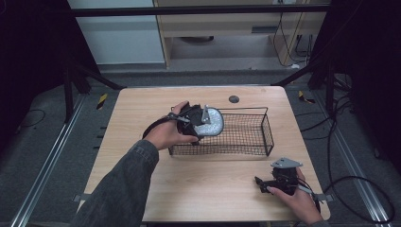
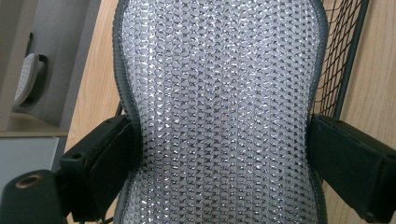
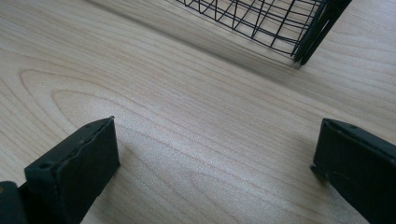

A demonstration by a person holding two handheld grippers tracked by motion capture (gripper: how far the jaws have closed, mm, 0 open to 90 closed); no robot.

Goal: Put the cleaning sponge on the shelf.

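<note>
We see the left tool clamping a silvery mesh pad over the wire basket's left end; the right tool rests wide on the pale wooden table, grey floor around.

A: Where does the pad sit?

B: Between the jaws of the left gripper, over the near-left end of the wire basket, which stretches away to that gripper's right.

A: And the right gripper?

B: Low on the table, well apart from the left one. The basket's corner lies ahead of its jaws, bare table between them.
</note>
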